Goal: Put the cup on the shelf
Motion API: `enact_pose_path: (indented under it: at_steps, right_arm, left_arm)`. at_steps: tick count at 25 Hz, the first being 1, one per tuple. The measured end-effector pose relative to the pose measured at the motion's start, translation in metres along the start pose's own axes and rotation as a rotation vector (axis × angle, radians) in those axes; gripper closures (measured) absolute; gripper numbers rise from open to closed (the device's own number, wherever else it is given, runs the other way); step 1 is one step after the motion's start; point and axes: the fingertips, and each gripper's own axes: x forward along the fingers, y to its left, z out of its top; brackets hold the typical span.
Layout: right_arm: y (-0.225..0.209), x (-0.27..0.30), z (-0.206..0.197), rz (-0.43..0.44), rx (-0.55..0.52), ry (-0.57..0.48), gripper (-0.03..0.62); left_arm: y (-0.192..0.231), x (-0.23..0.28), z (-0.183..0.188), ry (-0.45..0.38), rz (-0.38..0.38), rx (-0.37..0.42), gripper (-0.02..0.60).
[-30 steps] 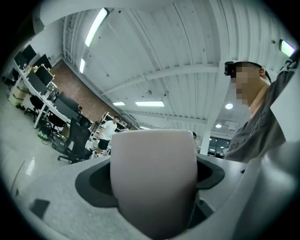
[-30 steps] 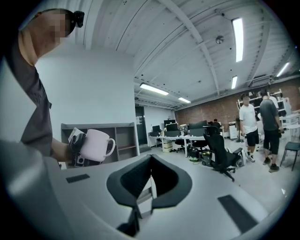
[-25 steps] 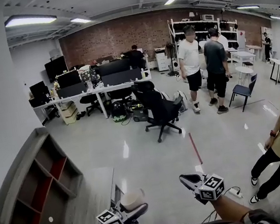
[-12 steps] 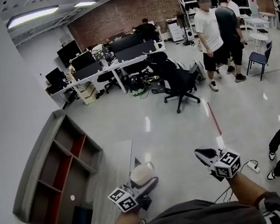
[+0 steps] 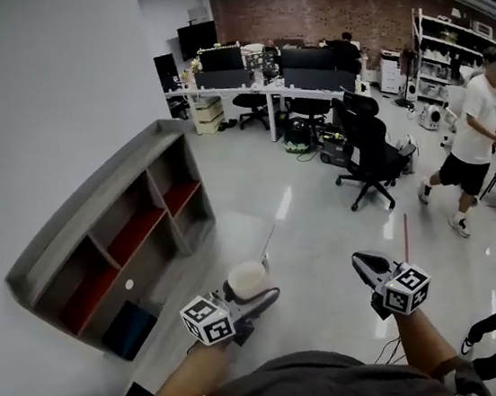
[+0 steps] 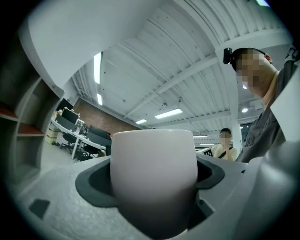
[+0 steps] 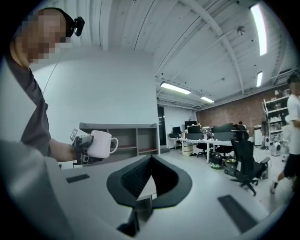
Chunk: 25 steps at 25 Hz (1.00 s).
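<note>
Your left gripper [image 5: 254, 299] has its jaws squeezed on the white cup [image 5: 246, 281]. The cup stands up straight between the two dark pads. It is up in the air, low in front of you, and it is not on the shelf yet. Its handle sticks out on the side away from the gripper. Your right gripper [image 5: 363, 264] is just to the right of it. Its jaws are pressed together and hold nothing.

The gray shelf [image 5: 118, 246] is to your left, against the white wall. It has red boards inside. Farther off stands a black office chair [image 5: 370, 145]. A person in a white shirt [image 5: 473, 118] walks at the right. Desks with screens [image 5: 250, 79] and a brick wall [image 5: 332, 11] are at the back.
</note>
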Motion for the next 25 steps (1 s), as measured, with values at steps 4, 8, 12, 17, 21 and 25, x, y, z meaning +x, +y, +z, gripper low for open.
enact_pose_path:
  at_steps: [4, 8, 12, 17, 21, 25]
  right_arm:
    - [0.021, 0.065, 0.015, 0.113, -0.033, 0.017, 0.602]
    - [0.053, 0.122, 0.021, 0.224, -0.050, 0.036, 0.602]
    - [0.097, 0.166, 0.028, 0.355, -0.078, 0.049, 0.602]
    - [0.142, 0.214, 0.032, 0.466, -0.106, 0.055, 0.602]
    - [0.179, 0.251, 0.028, 0.557, -0.122, 0.071, 0.602]
    - [0.215, 0.279, 0.018, 0.631, -0.130, 0.096, 0.602]
  left_arm:
    - [0.039, -0.051, 0.019, -0.037, 0.153, 0.044, 0.155]
    - [0.071, -0.112, 0.036, -0.066, 0.322, 0.063, 0.155]
    - [0.086, -0.185, 0.050, -0.098, 0.524, 0.096, 0.155]
    - [0.110, -0.264, 0.068, -0.103, 0.742, 0.163, 0.155]
    - [0.132, -0.333, 0.078, -0.100, 0.927, 0.208, 0.155]
    - [0.152, -0.399, 0.085, -0.068, 1.100, 0.251, 0.155]
